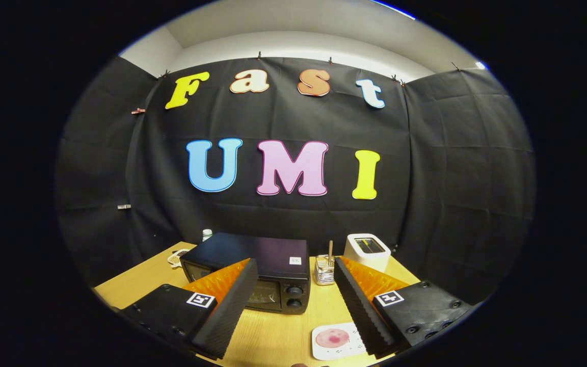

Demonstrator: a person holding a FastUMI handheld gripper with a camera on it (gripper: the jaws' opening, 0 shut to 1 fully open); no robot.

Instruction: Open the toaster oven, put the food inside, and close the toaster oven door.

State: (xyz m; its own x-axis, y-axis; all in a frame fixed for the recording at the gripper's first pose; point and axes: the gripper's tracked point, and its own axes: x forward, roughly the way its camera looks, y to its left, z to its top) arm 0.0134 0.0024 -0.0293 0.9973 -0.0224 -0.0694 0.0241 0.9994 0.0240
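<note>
table: light wooden top [135,285], low in the centre of the frame, running from lower left to lower right
white box: a squat white appliance [367,252] with a slot in its top, right of centre at the table's far edge, standing upright
jar: small clear glass holder [324,271] with a wooden stick [330,252] standing in it, just left of the white box, near centre
bottle: small white-capped bottle [207,234], left of centre at the table's back
mat: pale patterned mat [175,258] lying flat on the table, below and left of the bottle; partly hidden
wall: white wall and ceiling [298,30] across the top of the frame
</note>
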